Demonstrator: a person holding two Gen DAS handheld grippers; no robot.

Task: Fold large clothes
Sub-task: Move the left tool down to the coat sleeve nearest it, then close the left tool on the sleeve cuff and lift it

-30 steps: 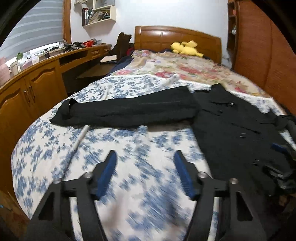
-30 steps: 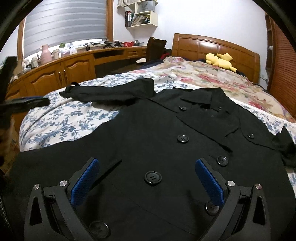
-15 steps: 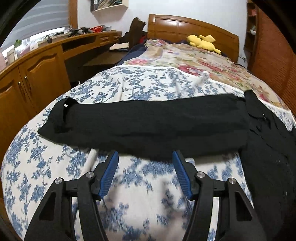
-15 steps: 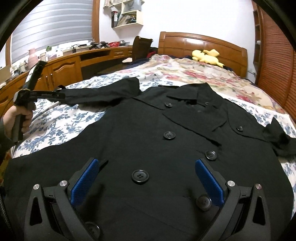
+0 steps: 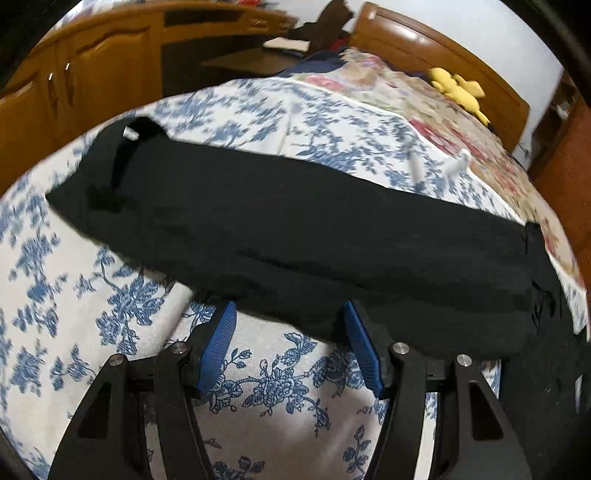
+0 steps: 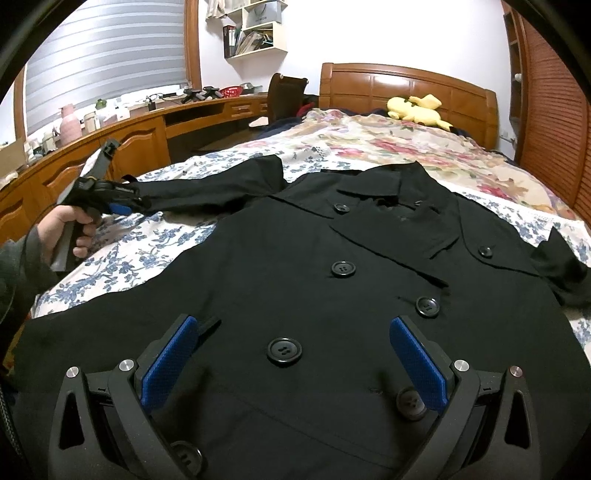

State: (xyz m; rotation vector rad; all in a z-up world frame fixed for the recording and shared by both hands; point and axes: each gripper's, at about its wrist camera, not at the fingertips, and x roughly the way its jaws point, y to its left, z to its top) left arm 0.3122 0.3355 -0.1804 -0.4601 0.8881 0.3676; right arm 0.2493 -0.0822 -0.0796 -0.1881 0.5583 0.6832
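The left wrist view is smeared by motion; the far bedding and furniture lose detail. The black coat (image 6: 303,280) runs under the lower frame edge in the right wrist view, so its hem cannot be seen, and its right-hand sleeve end (image 6: 561,273) lies crumpled, the cuff not readable.

The coat lies front up, buttoned, on a blue-and-white floral bedspread (image 6: 147,243) covering the near part of the bed. Beyond it is a red-flowered quilt (image 6: 388,144), then a wooden headboard (image 6: 406,86). Wooden cabinets (image 6: 140,147) and a desk line the left wall under a blind-covered window (image 6: 107,55); a slatted wooden door (image 6: 550,110) closes the right side.

A yellow plush toy (image 6: 417,107) sits by the headboard. A wall shelf (image 6: 255,33) holds books.

The left sleeve (image 5: 295,236) stretches flat across the bedspread. The left gripper (image 5: 290,317) has its jaws apart, the tips at the sleeve's near edge, nothing clamped. The right gripper (image 6: 291,332) hangs over the coat front with jaws wide apart, a button (image 6: 284,350) between them.
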